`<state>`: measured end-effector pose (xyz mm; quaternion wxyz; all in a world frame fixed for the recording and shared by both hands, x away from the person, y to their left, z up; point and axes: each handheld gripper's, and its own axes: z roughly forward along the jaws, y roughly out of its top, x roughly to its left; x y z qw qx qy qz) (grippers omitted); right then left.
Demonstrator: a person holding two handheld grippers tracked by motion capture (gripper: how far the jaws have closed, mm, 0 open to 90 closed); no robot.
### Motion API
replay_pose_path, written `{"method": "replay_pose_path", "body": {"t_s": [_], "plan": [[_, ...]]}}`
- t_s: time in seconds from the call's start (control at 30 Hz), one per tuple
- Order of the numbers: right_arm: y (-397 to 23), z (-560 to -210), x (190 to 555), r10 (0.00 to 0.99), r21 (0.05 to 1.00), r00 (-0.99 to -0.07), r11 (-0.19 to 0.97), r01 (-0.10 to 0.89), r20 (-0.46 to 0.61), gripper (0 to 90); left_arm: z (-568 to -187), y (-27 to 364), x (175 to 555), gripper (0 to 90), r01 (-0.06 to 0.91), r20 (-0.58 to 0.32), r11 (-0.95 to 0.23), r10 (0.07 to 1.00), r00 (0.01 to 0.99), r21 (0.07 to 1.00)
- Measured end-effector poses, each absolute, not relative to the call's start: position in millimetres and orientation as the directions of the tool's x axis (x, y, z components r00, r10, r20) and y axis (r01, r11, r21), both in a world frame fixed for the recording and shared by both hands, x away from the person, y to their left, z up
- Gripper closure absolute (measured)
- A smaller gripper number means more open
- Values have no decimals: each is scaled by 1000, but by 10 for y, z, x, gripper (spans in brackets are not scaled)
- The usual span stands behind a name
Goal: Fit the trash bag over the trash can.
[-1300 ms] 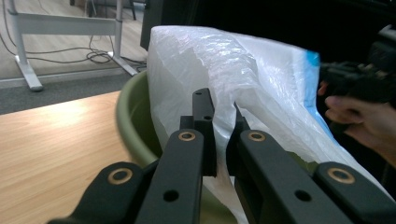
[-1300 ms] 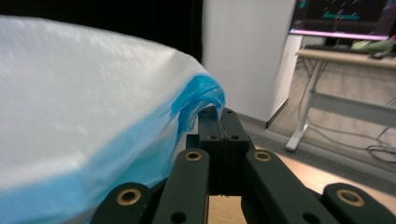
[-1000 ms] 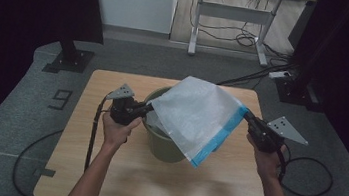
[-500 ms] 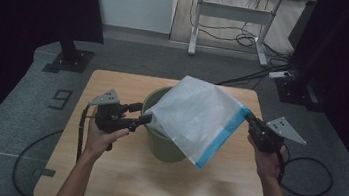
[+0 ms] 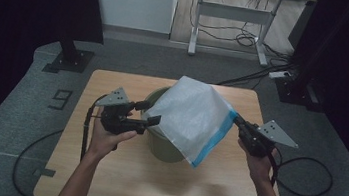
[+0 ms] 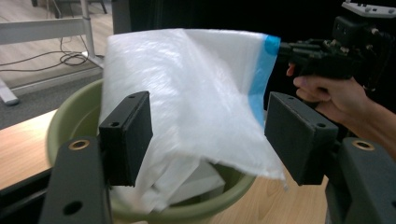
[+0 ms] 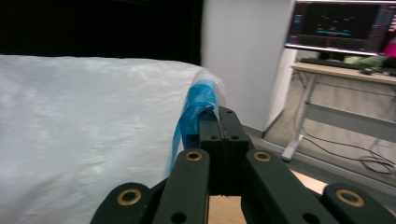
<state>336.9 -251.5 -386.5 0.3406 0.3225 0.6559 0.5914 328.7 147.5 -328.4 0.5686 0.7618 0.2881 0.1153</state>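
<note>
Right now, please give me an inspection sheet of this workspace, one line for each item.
Surface: wooden table, bare around the bin.
Job's things: white plastic bag with a blue edge, draped over a green bin, partly inside it.
Clutter: nothing seen.
Grippers: left gripper beside the bin; its jaws have just been opening and stand apart, not pressing the bag. Right gripper shut on the bag's blue edge.
Cables: one trails from each gripper; more lie on the floor behind.
Surroundings: grey floor, desk behind, dark curtains at both sides.
</note>
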Motion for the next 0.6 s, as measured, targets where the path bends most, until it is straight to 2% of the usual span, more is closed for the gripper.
{"method": "replay_pose_path", "body": {"t_s": [0.3, 0.6], "plan": [[-2284, -3911, 3253, 767, 995, -639, 97, 28, -57, 886, -3290, 1207, 3279, 324, 313, -134, -231, 568, 812, 921], [-2263, -3981, 3258, 769, 996, -639, 80, 50, -30, 886, -3426, 1011, 3294, 335, 335, -126, -276, 573, 810, 901]]}}
